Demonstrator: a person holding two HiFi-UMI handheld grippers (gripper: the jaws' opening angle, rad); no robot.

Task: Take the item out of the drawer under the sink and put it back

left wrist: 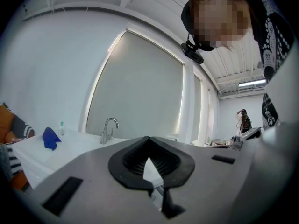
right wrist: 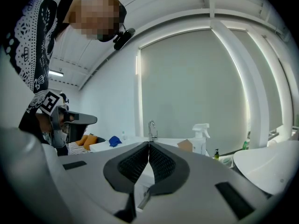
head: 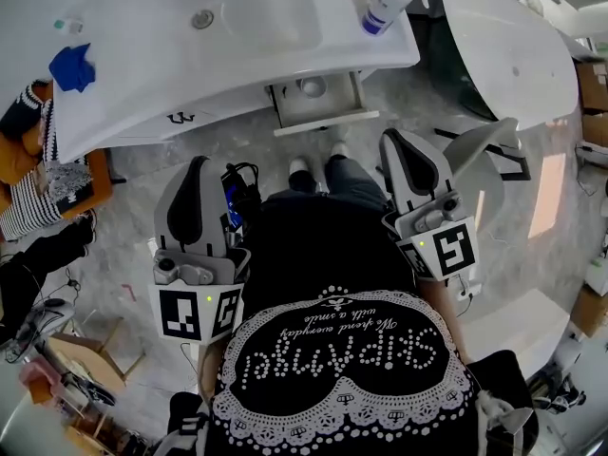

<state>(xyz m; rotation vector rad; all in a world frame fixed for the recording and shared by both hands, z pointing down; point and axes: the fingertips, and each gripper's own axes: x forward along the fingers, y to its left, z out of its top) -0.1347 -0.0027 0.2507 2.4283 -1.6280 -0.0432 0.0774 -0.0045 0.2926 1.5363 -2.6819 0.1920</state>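
Note:
The white sink cabinet (head: 237,60) spans the top of the head view. Its drawer (head: 318,112) under the basin stands pulled open, with a round pale item (head: 312,86) lying inside. My left gripper (head: 197,166) is held upright by the person's waist, left of the drawer and well short of it, shut with nothing between its pads. My right gripper (head: 400,141) hangs to the right of the drawer, also shut and empty. In the left gripper view my left gripper (left wrist: 149,140) shows its tips together. In the right gripper view my right gripper (right wrist: 149,144) does too.
A spray bottle (head: 385,3) stands at the counter's right end and a blue cloth (head: 73,66) lies at its left end. A white tub (head: 513,46) sits to the right. A chair with striped fabric (head: 38,183) stands at the left. The faucet (left wrist: 110,128) rises behind the basin.

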